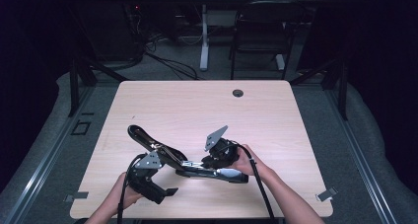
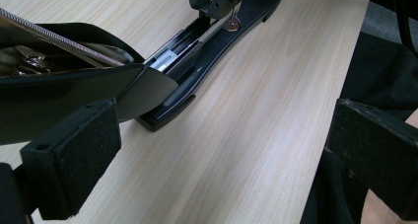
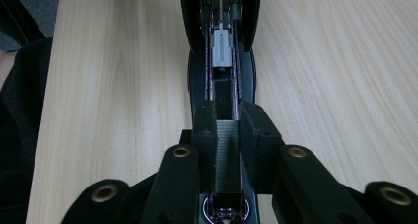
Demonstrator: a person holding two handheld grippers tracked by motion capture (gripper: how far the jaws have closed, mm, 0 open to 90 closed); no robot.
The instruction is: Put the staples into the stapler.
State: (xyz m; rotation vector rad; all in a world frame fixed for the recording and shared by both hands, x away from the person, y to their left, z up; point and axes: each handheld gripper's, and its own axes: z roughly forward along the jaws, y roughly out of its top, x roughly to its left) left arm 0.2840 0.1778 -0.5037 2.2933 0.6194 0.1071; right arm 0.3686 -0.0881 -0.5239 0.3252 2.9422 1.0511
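Black plastic and bright metal — a large stapler (image 1: 197, 168) lies opened up near the front of the pale wood surface (image 1: 276, 115), its base flat on the wood and its top arm (image 1: 148, 140) swung up and back toward the far left. The right gripper (image 1: 217, 157) sits over the base from the person's right, and in the right gripper view its fingers (image 3: 204, 130) are drawn narrow around a grey strip of staples (image 3: 226, 155), holding it in line with the open magazine channel (image 3: 222, 93); the grey pusher (image 3: 222, 46) waits farther up the track. The left gripper (image 1: 150, 177) rests near the front edge of the surface, and in the left gripper view its fingers (image 2: 74, 155) stand wide apart with nothing between them, the raised top arm lying just beside the left-hand one. The step in hand looks to be loading the strip, and doing it well, I'd say, means keeping the strip dead parallel to the rails and letting it down level — a tilt would likely jam one end against the channel wall or break the strip. The free gripper could usefully steady the raised arm or the base so the stapler doesn't skid. Release only once the strip sits flat in the track; whether it already touches the channel floor I can't tell.
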